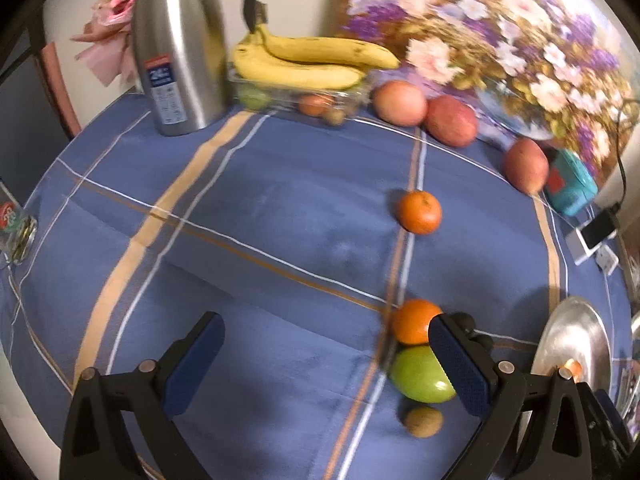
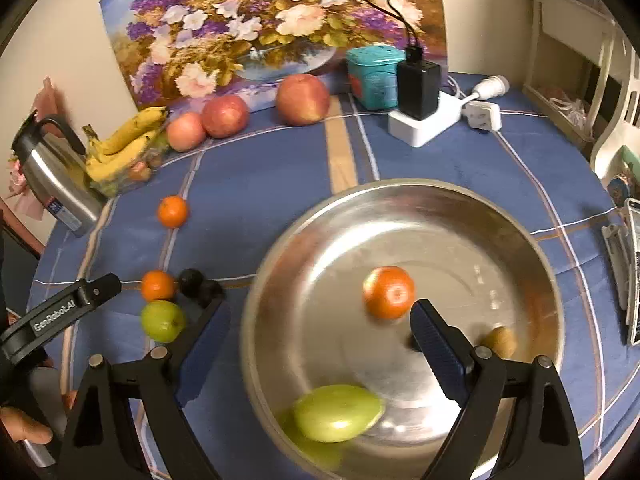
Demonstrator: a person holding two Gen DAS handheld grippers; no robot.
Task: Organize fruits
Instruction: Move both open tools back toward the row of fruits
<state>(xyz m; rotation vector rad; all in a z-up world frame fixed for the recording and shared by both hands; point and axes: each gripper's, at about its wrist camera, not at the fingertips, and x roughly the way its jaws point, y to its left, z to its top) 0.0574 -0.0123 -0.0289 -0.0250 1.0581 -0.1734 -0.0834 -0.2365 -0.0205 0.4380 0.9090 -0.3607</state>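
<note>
Fingers, left: both pads of my left gripper [image 1: 324, 364] stand wide apart over the blue cloth [image 1: 260, 208] with nothing between them; the right pad is just beside an orange mandarin [image 1: 414, 320] and a green fruit [image 1: 416, 374].
Fingers, right: my right gripper [image 2: 316, 344] is also spread wide and holds nothing; it hangs over the metal bowl [image 2: 532, 248].
Fruit already in bowl: one mandarin [image 2: 389, 292], one green fruit [image 2: 338, 412] and one small brown kiwi [image 2: 500, 340].
Fruit not yet in bowl: the pair near my left pad, a kiwi [image 1: 423, 422] just beside them, one mandarin [image 1: 420, 212] farther away, three apples [image 1: 400, 103] and the bananas [image 1: 304, 62] near the steel flask [image 1: 180, 52].
Risk: I think the right pad of the left gripper can push the mandarin or the green fruit, because they touch each other and are round; one can roll away.
Risk, second: the bowl is shiny and smooth, so a dropped fruit may bounce against the others.
Only right view shows: the inside of the bowl, dark plums [image 2: 196, 282] beside the mandarin, and the charger [image 2: 418, 88].
Only left view shows: the kiwi on the cloth.
</note>
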